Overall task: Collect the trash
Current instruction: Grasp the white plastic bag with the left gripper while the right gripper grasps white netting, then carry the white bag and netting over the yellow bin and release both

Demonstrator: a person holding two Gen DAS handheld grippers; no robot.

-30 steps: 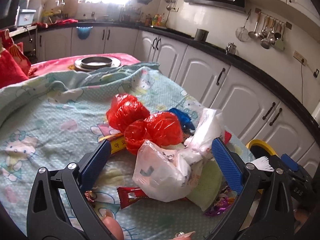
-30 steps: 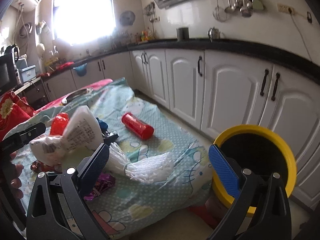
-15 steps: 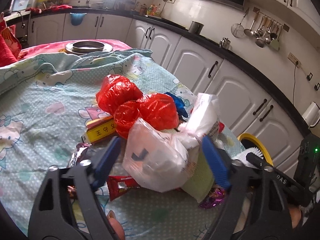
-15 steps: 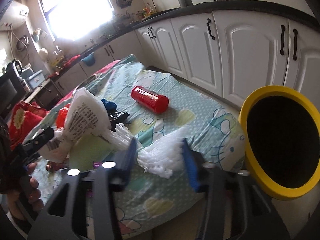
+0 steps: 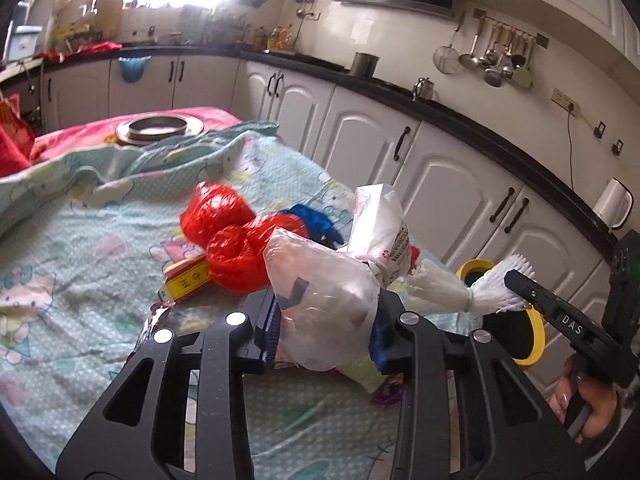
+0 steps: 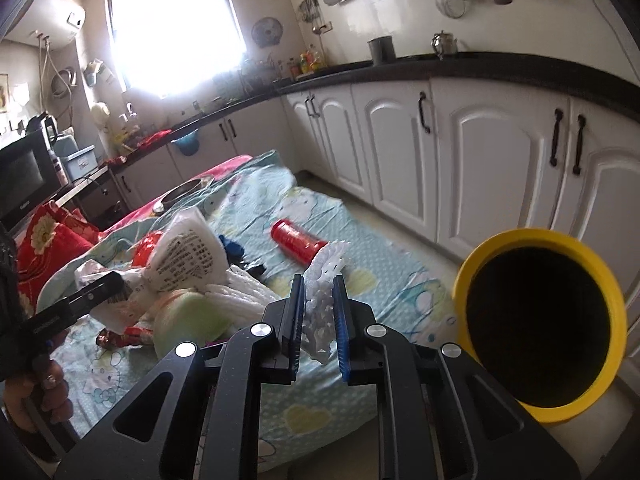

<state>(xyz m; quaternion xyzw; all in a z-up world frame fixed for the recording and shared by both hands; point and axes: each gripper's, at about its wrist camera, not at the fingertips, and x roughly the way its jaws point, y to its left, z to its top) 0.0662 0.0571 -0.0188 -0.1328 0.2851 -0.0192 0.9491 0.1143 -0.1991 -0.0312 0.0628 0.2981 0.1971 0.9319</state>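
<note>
My left gripper point(image 5: 325, 322) is shut on a white plastic bag point(image 5: 324, 300) and holds it a little above the table. My right gripper point(image 6: 317, 316) is shut on a white foam net sleeve point(image 6: 322, 300), which also shows in the left wrist view point(image 5: 452, 290). A yellow-rimmed bin point(image 6: 540, 332) stands on the floor to the right of the table. Red plastic bags point(image 5: 232, 240), a yellow packet point(image 5: 186, 280), a red can point(image 6: 298, 240) and a red candy wrapper point(image 6: 124, 336) lie on the blue cartoon-print cloth point(image 5: 80, 264).
White kitchen cabinets point(image 6: 460, 152) with a black counter run along the right. A metal pan point(image 5: 158, 128) sits at the table's far end on a pink cloth. A red cushion point(image 6: 52, 236) and a microwave point(image 6: 24, 180) are to the left.
Both grippers have shut from open: the left on the white plastic bag, the right on the foam net sleeve. Both have lifted their items off the cloth.
</note>
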